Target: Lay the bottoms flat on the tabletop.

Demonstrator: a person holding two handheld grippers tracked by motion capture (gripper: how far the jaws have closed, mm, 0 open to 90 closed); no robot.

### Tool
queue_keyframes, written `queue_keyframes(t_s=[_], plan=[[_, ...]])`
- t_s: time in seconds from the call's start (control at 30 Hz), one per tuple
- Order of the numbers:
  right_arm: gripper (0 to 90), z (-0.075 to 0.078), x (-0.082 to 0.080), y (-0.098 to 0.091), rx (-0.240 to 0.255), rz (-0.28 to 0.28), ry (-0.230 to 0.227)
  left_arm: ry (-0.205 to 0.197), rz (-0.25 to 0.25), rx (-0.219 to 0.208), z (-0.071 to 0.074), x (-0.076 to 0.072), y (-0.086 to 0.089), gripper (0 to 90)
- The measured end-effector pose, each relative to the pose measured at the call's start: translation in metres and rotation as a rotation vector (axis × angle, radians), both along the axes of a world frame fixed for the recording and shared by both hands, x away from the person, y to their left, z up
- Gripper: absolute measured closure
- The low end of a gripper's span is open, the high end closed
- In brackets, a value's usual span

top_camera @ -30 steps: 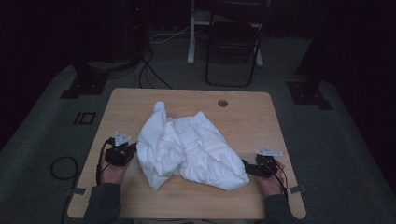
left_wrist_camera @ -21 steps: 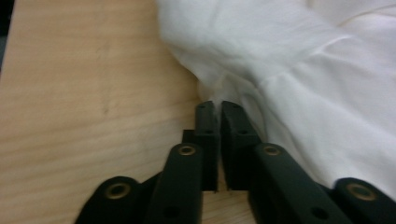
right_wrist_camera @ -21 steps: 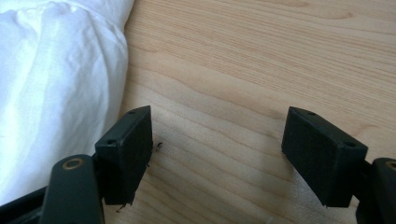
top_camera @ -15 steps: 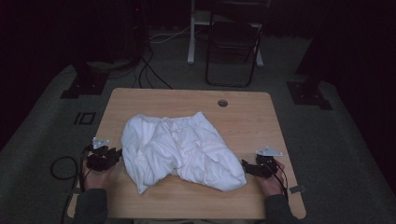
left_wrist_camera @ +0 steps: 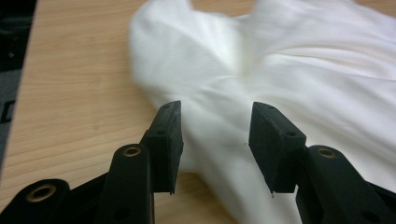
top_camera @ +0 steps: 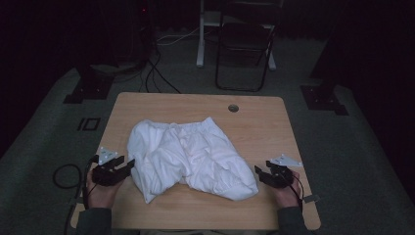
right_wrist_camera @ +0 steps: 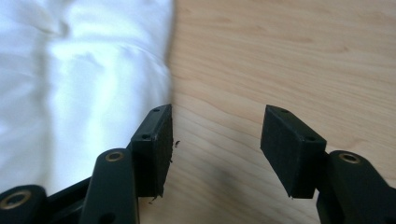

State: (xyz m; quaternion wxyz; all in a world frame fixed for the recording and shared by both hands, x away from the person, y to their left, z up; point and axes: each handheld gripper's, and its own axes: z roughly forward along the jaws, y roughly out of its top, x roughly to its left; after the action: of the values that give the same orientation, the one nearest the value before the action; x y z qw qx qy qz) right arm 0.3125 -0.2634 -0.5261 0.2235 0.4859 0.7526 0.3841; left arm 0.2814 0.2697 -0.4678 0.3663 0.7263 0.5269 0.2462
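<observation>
A pair of white shorts [top_camera: 188,156] lies crumpled and spread across the middle of the wooden table [top_camera: 259,125], waistband toward the far side. My left gripper [top_camera: 128,164] rests at the shorts' left edge, open, with white cloth [left_wrist_camera: 280,84] lying just past and under its jaws and nothing clamped between them. My right gripper [top_camera: 258,171] sits at the shorts' near right corner, open over bare wood [right_wrist_camera: 261,60], with the cloth's edge [right_wrist_camera: 84,84] beside its left jaw.
A cable hole [top_camera: 233,107] sits near the table's far edge. A dark folding chair [top_camera: 244,44] and a white stand [top_camera: 201,34] stand on the floor beyond. Cables [top_camera: 156,73] trail on the floor at the far left. Bare tabletop lies along the near and right edges.
The left gripper pulled the bunched cloth out to the left and toward the near edge, then let go. The shorts now lie flatter and wider. The right gripper stayed put.
</observation>
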Motion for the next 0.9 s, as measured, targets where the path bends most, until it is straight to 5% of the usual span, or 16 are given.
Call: queue_keyframes(t_s=[0.23, 0.47, 0.57, 0.7, 0.9], plan=[[41.7, 0.007, -0.008, 0.013, 0.057, 0.087, 0.02, -0.016, -0.084, -0.011, 0.0, -0.021, -0.026, 48.9], [39.8, -0.008, -0.001, 0.036, 0.002, 0.137, 0.093, 0.089, -0.107, 0.056, -0.036, -0.021, -0.041, 43.0], [50.0, -0.014, 0.002, 0.041, -0.034, 0.143, 0.11, 0.134, -0.114, 0.095, -0.051, -0.014, -0.044, 42.0], [83.0, -0.015, 0.003, 0.044, -0.067, 0.141, 0.119, 0.186, -0.09, 0.102, -0.065, -0.004, -0.043, 44.0], [86.7, -0.009, 0.012, 0.031, -0.114, 0.033, 0.089, 0.181, -0.08, 0.127, -0.066, 0.006, -0.041, 58.0]])
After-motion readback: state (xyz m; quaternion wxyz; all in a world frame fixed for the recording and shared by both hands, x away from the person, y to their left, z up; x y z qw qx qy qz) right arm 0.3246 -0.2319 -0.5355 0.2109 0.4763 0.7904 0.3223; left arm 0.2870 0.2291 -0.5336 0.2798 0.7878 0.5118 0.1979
